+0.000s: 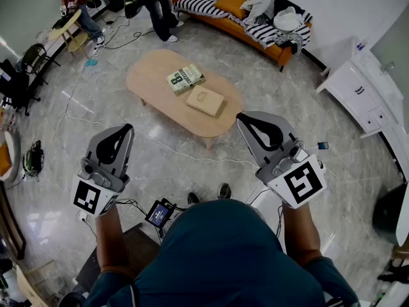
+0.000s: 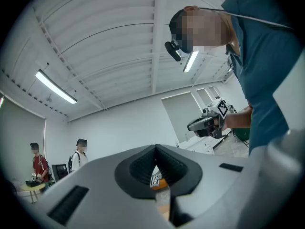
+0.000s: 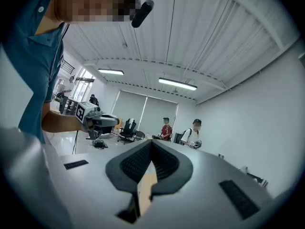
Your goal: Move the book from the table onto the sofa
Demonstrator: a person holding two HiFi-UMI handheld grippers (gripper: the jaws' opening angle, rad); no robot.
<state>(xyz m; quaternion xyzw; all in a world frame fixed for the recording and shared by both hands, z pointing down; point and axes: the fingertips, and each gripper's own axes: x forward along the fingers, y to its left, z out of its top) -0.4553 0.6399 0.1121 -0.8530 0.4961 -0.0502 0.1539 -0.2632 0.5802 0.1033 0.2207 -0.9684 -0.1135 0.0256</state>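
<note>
I am holding both grippers level in front of me. The left gripper [image 1: 126,128] and right gripper [image 1: 243,118] are clenched with nothing between the pads.

Two books are lying on the oval wooden table [image 1: 150,75] ahead and below: a tan book [image 1: 205,100] toward my side and a patterned book [image 1: 185,79] just beyond it, close but apart. I cannot tell which one the task means. Both are lying flat, long axes running roughly across my view. The right gripper is sitting nearer the tan one.

The orange sofa [image 1: 276,52] is standing well past the table, its seat largely covered by striped cushions and clothing. The gripper views are showing mostly ceiling, with only a sliver of the table through the jaws.
</note>
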